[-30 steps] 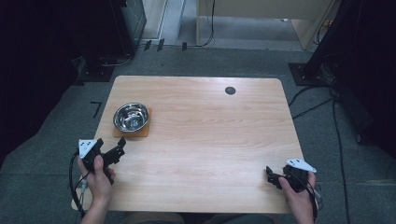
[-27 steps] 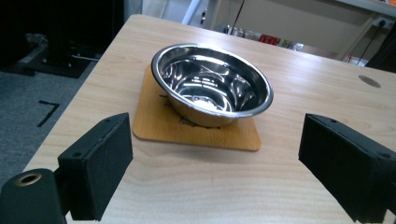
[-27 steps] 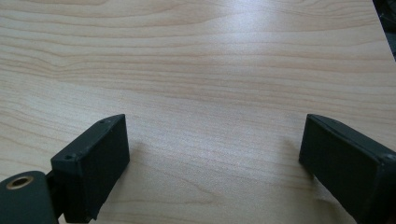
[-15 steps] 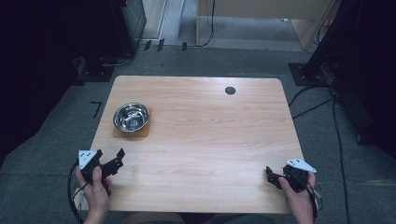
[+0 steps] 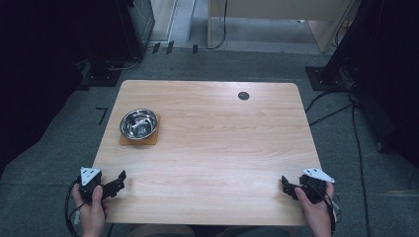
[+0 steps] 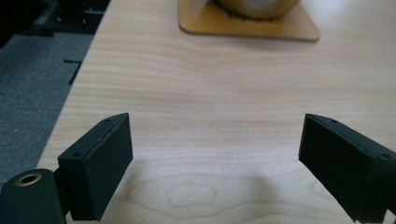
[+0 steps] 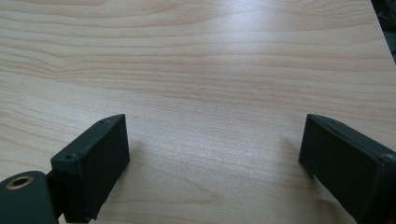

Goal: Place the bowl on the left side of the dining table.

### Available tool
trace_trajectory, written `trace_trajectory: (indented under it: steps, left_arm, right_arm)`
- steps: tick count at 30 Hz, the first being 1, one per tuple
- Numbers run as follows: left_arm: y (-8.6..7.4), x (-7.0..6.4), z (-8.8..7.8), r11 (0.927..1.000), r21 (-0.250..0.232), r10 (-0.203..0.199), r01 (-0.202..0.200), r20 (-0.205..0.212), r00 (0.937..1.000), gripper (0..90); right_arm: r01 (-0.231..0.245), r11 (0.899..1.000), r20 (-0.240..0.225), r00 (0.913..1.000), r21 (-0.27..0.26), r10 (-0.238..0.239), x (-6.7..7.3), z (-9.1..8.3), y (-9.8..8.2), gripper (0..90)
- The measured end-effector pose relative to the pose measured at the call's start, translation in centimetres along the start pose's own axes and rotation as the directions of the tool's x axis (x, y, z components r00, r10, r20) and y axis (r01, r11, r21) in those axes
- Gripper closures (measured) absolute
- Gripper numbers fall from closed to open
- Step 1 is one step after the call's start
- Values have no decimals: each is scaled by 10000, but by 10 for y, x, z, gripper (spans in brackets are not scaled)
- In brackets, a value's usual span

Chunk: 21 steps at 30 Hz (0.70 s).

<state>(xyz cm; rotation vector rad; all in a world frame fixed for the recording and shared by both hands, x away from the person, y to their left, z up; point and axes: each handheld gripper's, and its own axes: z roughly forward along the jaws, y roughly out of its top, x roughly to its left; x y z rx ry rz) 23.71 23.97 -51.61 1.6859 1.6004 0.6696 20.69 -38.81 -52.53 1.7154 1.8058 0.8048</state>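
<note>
A steel bowl (image 5: 139,123) rests on a square wooden coaster (image 5: 140,136) at the left of the light wooden table (image 5: 212,148). My left gripper (image 5: 120,179) sits low at the table's near left corner, open, with nothing between its jaws. In the left gripper view the left gripper (image 6: 215,140) points along bare wood toward the coaster (image 6: 247,25) and the bowl's base (image 6: 256,7). My right gripper (image 5: 286,185) lies at the near right edge, open and empty. The right gripper view has the right gripper (image 7: 215,140) over plain tabletop.
A dark round cable hole (image 5: 243,96) sits near the table's far edge. Grey carpet surrounds the table, with cables (image 5: 341,106) on the floor at the right and dark equipment stands at the back corners.
My left gripper has drawn back toward the near left corner and sunk lower, away from the bowl. The right gripper has stayed where it was.
</note>
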Motion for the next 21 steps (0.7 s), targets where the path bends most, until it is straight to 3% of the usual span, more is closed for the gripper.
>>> trace_trajectory:
  steps: [2,5,9,21]
  left_arm:
    - [1,0,4,9984,553,72,-71,-21,10000,99]
    - [1,-2,5,9973,657,331,-323,-101,9994,96]
    - [2,-8,7,9912,909,999,-964,-354,9944,95]
    - [3,-9,9,9907,950,1011,-976,-329,9943,76]
  right_arm:
    - [1,10000,1,10000,-1,-1,0,0,0,77]
    - [-32,10000,28,10000,1,32,0,0,0,77]
    - [-30,10000,31,10000,-4,30,0,0,0,77]
    - [-14,10000,19,10000,-1,14,0,0,0,77]
